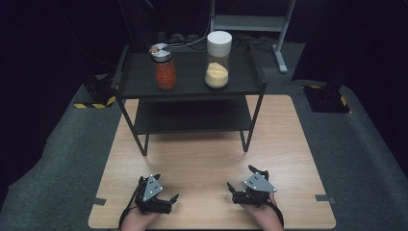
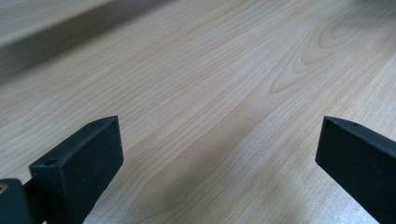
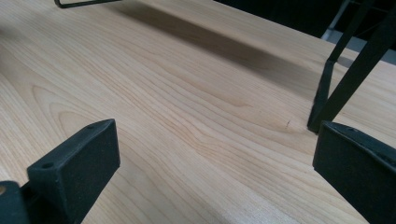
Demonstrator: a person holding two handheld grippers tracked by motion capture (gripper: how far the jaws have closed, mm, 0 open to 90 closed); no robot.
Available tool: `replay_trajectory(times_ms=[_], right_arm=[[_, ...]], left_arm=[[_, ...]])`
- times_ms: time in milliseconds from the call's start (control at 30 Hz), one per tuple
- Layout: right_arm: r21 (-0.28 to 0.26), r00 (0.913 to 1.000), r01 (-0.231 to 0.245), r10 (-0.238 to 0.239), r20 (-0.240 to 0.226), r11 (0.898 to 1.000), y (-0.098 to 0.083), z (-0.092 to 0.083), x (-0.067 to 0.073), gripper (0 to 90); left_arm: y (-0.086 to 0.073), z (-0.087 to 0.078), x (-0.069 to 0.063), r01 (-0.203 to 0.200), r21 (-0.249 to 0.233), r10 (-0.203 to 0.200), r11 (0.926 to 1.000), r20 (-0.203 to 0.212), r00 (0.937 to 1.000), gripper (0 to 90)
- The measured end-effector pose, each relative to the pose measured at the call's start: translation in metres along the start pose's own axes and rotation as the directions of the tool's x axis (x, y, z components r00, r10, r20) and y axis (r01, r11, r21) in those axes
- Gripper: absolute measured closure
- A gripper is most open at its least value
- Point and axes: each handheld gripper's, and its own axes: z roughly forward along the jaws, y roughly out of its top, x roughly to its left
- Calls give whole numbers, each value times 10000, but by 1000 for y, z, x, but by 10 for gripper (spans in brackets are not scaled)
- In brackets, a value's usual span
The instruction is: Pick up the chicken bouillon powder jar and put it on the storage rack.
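A black two-tier shelf stands at the far side of the wooden table. Its top level carries a jar of red contents with a silver lid and, to the right, a taller white-lidded jar of yellow contents. My left gripper rests open near the table's front edge, left of centre, with bare wood between its jaws. My right gripper is open too, right of centre, and nothing lies between its jaws. A shelf leg stands ahead of it.
The shelf's lower level looks bare. Grey carpet surrounds the table. Black stands with yellow-striped bases sit on the floor at both sides, and a metal frame is behind the shelf.
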Motion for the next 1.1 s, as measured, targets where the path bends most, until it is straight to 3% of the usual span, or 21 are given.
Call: replay_trajectory(times_ms=[367,633,833,967,1100], right_arm=[[355,9997,-240,239,34,9991,4,-1,-2,1],[556,9998,-17,29,-213,9985,8,1,-4,0],[651,9997,130,-116,-214,9978,10,2,-3,1],[728,9994,274,-259,-215,9970,11,3,-2,1],[816,9992,357,-340,-227,9960,13,4,0,1]], left_arm=[[-5,-2,-2,-156,-325,153,9994,-68,9999,13],[-5,-2,-3,-155,-256,151,9996,-144,9998,11],[-3,-3,-3,-162,-159,160,9997,-95,9998,7],[-4,-3,1,49,-184,-49,9998,19,10000,7],[-4,-3,1,-48,-159,48,9999,46,10000,7]])
